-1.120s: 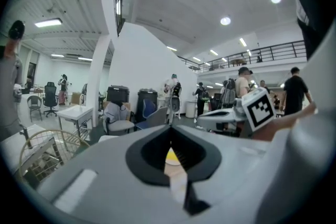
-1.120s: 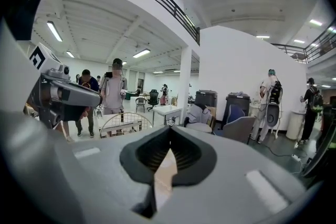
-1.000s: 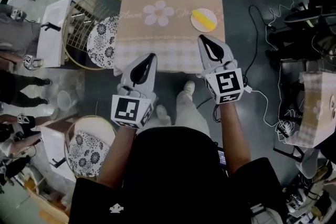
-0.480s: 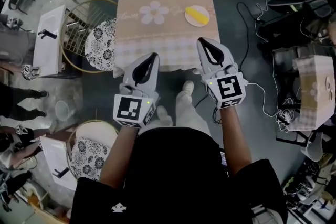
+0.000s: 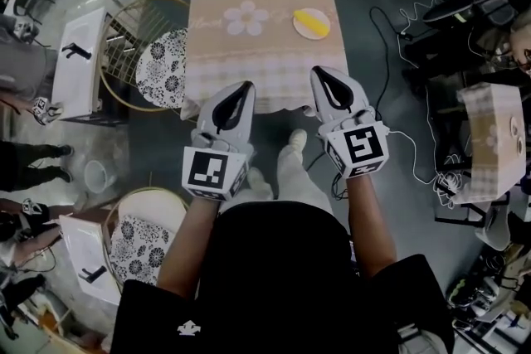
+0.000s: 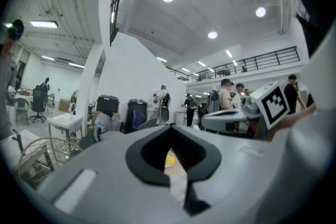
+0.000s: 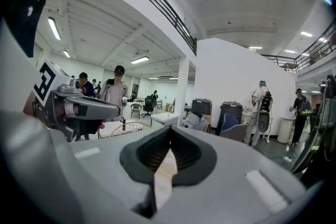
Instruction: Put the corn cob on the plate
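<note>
Counter: one, square, under a beige checked cloth with a single white flower motif near its far middle. It stands at the top centre of the head view, just ahead of the person's feet.

Round discs with a black-and-white floral pattern: two, each in a hoop frame on the floor. One is just left of the counter. The other is well behind it, at the person's left side.

Grippers: two, side by side and well apart, both pointing roughly level toward the counter's near edge.
- Left gripper: its own view shows the fingers clenched, tips meeting, nothing gripped. A scrap of yellow shows through the slit below the tips.
- Right gripper: fingers clenched tip to tip, nothing between them.

Neither gripper touches anything on the counter.

Plate: one, round and pale, at the far right of the counter, well ahead of the right gripper.

Corn cob: one, yellow, lying slantwise on the plate.
</note>
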{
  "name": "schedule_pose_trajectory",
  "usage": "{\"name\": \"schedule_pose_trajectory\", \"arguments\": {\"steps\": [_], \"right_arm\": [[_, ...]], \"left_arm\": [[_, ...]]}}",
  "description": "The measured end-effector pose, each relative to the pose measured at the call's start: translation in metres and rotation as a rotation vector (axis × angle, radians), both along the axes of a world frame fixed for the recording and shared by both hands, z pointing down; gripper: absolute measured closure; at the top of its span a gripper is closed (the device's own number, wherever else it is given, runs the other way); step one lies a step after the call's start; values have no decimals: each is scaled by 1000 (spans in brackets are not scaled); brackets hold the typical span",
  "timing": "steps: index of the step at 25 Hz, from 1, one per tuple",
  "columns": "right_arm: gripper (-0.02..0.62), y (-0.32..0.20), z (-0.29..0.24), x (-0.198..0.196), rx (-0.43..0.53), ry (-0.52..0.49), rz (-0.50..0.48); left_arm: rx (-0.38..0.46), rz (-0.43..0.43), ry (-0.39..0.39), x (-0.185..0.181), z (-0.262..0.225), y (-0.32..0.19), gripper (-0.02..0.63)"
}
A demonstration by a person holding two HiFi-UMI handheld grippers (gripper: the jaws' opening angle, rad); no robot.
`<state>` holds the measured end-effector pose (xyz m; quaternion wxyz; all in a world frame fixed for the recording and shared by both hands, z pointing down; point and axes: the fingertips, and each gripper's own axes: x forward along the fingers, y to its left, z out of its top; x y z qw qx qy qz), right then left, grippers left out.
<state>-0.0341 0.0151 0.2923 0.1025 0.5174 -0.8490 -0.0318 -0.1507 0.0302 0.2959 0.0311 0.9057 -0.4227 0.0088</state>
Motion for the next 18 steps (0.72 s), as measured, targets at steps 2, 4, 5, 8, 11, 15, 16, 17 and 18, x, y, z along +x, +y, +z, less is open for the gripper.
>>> {"name": "schedule_pose_trajectory", "arguments": {"steps": [2,4,5,8,11,15,16,17,18], "right_arm": [[592,6,-4,-4,4,-3,-1],[592,13,-8,-9,8,-1,-5],[592,17,-10,-12,11,0,-8],[592,27,-14,-19,20,0,-11],[592,34,-16,-22,28,-5,-11],[592,44,-16,-23,33,-9,-8],[592,46,-17,-22,34,-7,-9],[594,47,-19,-21,35,-6,-11],[594,48,-20,-19,35,-6,-12]], "left_arm": [[20,1,-14,-3,-4,4,597],[34,-8,-21,-10,-8,8,597],[35,-16,-17,-14,-10,9,597],[43,-26,-13,-22,-11,15,597],[53,-20,-15,-23,-15,19,597],[70,-2,-30,-17,-14,25,597],[73,2,-30,-15,-16,25,597],[73,4,-28,-12,-19,26,597],[71,4,-23,-8,-22,25,597]]}}
